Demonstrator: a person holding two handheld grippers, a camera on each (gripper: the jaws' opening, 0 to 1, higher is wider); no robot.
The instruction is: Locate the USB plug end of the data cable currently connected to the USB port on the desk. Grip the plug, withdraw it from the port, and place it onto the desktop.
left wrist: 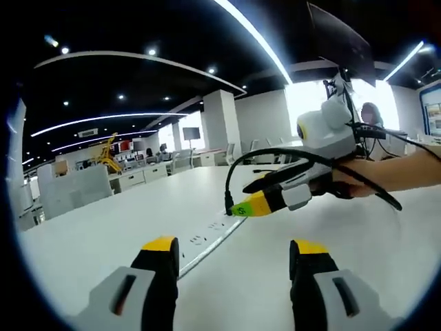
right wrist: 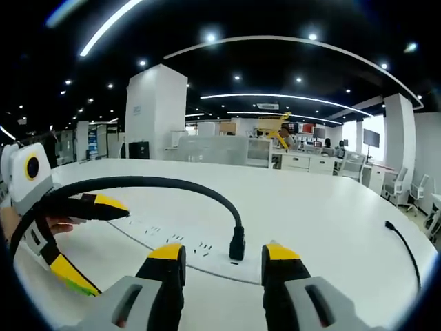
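We look along the left tool [left wrist: 234, 265], its yellow-tipped jaws spread wide above a white surface [left wrist: 103, 234] with nothing between them. Ahead of it a power strip [left wrist: 210, 238] is set flush into the surface, and the black USB plug [left wrist: 228, 203] stands upright in one of its ports, its cable [left wrist: 289, 157] arching up and away to the right. The right tool [left wrist: 242, 209] reaches in from the right of the left gripper view, held by a hand [left wrist: 344, 181], its yellow tips just beside the plug.

In the right gripper view we see the right tool [right wrist: 222, 265] with its jaws apart and the USB plug [right wrist: 237, 245] seated in the power strip [right wrist: 172, 245] just ahead of the gap, not pinched. The cable [right wrist: 172, 185] loops up and over to the left, passing in front of the left tool [right wrist: 103, 205], which enters from that side with a hand [right wrist: 55, 225] on it. A second black lead [right wrist: 406, 248] lies on the surface [right wrist: 310, 207] well to the right. Behind stretch an open-plan office, a white column [right wrist: 155, 114], rows of desks and ceiling light strips.
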